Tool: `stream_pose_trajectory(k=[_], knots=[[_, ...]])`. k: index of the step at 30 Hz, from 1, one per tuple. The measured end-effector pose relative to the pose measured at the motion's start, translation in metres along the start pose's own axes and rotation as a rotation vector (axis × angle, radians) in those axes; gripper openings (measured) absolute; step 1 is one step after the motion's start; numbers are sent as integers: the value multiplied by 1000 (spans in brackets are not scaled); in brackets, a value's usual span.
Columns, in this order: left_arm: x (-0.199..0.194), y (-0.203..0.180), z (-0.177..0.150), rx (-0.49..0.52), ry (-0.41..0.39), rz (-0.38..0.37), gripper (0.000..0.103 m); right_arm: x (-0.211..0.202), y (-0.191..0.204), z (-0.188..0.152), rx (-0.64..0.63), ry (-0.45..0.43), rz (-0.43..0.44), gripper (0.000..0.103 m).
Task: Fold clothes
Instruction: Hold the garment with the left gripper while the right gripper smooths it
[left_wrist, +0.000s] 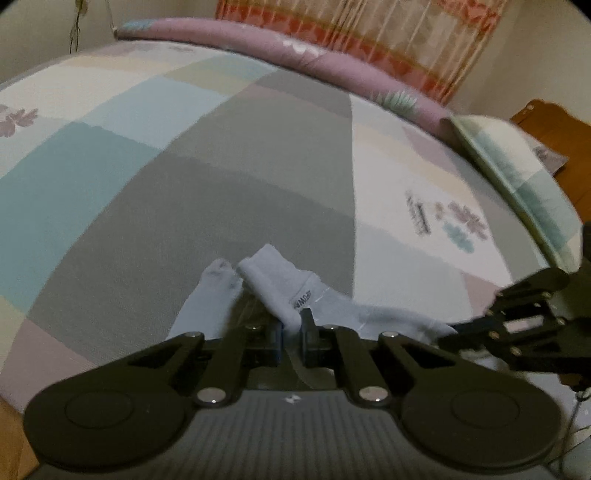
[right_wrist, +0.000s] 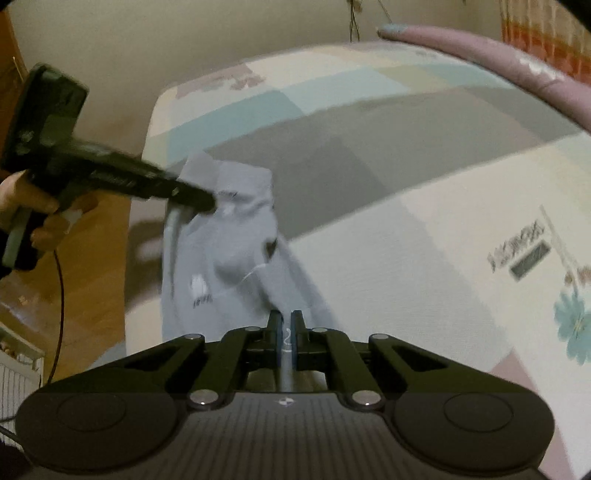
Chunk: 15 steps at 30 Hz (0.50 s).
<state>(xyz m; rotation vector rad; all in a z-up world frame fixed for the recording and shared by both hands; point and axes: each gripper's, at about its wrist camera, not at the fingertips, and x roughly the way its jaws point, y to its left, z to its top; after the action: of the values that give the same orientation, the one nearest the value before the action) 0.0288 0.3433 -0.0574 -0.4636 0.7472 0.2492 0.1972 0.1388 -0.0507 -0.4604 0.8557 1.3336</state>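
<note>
Filling both views is a bed (left_wrist: 184, 155) under a patchwork cover (right_wrist: 424, 206) of grey, teal, cream and lilac blocks, with a rolled lilac quilt (left_wrist: 295, 48) along its far edge, a striped curtain (left_wrist: 388, 33) behind that, and a pillow (left_wrist: 517, 170) at the right in the left wrist view. Near the bed's close edge, on the grey block, a pale blue garment (right_wrist: 236, 236) is stretched between the two grippers, its body partly lifted and bunched rather than flat; what kind of garment it is I cannot tell, though small printed marks show on it. The left gripper (left_wrist: 291, 325) has its fingers closed on a folded edge of the cloth, which sticks up between them. The right gripper (right_wrist: 285, 325) is also closed, pinching a thin strip of the same cloth that runs straight back between its fingers. From the right wrist view the left gripper (right_wrist: 207, 201) sits up and to the left, held by a hand (right_wrist: 26, 199), so the garment's long axis runs diagonally from one grip to the other. In the left wrist view the right gripper (left_wrist: 465, 332) lies low to the right, touching the cloth's trailing end. My reading is that each hand holds one end, neither is nearer the middle, and the fold turns on carrying one grip across toward the other.
</note>
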Motion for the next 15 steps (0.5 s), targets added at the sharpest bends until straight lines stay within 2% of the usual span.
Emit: stream_pose_trajectory(k=[3, 7, 11, 15], knots=[[-10, 1, -2, 3, -29, 19, 7, 0, -1, 11, -8, -23, -20, 6], [-11, 15, -12, -47, -36, 27, 7, 7, -1, 18, -5, -26, -30, 6], [3, 30, -23, -125, -3, 22, 9, 13, -8, 11, 34, -8, -36, 8], [5, 40, -26, -175, -5, -16, 13, -11, -12, -3, 63, -33, -58, 14]])
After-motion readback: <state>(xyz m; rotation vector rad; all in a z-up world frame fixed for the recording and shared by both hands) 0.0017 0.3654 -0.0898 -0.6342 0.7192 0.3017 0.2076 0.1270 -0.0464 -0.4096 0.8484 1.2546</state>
